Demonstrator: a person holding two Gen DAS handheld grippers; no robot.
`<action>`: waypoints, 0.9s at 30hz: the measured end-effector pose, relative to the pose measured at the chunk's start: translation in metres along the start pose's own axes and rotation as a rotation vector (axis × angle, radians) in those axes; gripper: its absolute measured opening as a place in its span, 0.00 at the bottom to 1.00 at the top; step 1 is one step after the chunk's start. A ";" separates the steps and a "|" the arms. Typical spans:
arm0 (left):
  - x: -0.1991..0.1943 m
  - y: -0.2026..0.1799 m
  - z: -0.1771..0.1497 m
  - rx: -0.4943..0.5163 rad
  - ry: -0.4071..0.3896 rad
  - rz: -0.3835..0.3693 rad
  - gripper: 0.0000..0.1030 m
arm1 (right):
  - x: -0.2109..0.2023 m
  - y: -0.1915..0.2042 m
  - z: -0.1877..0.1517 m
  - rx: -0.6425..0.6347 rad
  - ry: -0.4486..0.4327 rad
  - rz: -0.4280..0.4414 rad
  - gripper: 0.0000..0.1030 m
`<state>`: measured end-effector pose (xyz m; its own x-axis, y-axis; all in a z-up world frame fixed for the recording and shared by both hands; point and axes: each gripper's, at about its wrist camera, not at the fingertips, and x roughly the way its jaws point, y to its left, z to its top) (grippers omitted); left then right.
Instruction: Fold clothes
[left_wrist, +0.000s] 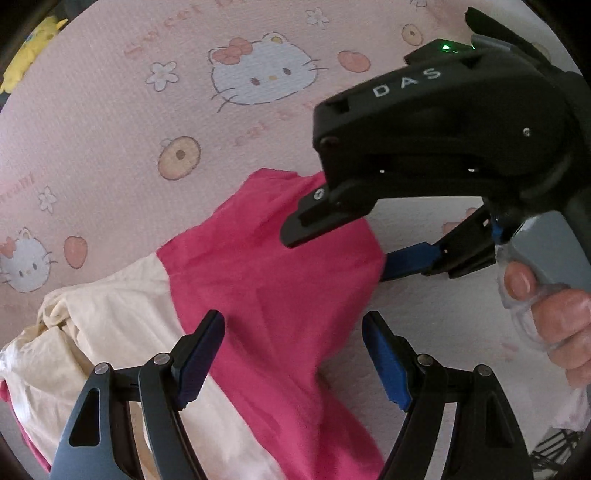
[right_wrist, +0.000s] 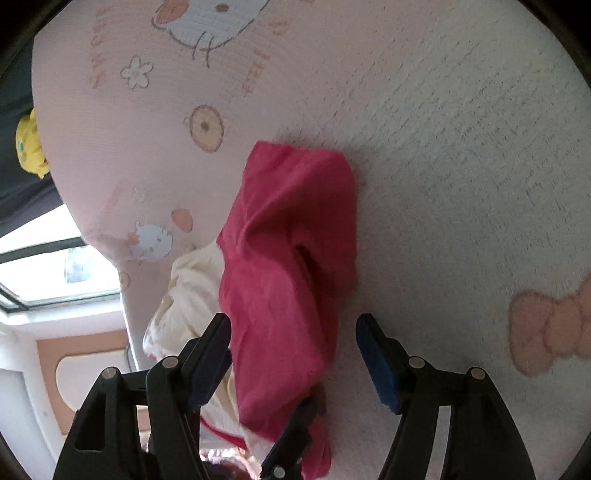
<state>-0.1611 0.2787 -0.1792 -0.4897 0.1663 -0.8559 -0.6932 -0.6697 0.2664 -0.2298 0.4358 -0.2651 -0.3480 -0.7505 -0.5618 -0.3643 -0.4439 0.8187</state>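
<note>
Both grippers over a pink and cream garment (left_wrist: 266, 280) on a printed sheet (left_wrist: 110, 122).
Left gripper (left_wrist: 293, 354) and right gripper (right_wrist: 293, 354) gape wide, empty; the garment's near end is cut off.

Soft daylight from a window (right_wrist: 55, 266), slight motion blur, strong fisheye bending with dark corners.

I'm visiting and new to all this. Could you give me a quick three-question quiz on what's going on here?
1. What two colours is the garment?
2. True or false: the left claw is clamped on the cloth.
3. The printed sheet shows: A) cartoon cats, B) cars, C) stripes.

Key: 1. pink and cream. 2. False; both it and the right claw stand open, with cloth between the fingers. 3. A.
</note>
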 end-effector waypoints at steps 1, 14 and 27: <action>0.002 0.002 0.000 -0.006 0.002 0.001 0.73 | 0.002 0.002 0.003 0.004 -0.017 -0.014 0.57; 0.001 0.036 0.004 -0.181 -0.027 -0.070 0.73 | 0.017 0.045 0.001 -0.136 0.008 0.191 0.11; 0.006 0.066 0.000 -0.253 -0.019 0.002 0.16 | 0.015 0.036 0.005 -0.043 -0.010 0.248 0.51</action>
<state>-0.2103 0.2352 -0.1671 -0.5022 0.1768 -0.8465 -0.5391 -0.8294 0.1467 -0.2526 0.4110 -0.2448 -0.4312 -0.8343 -0.3436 -0.2293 -0.2670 0.9360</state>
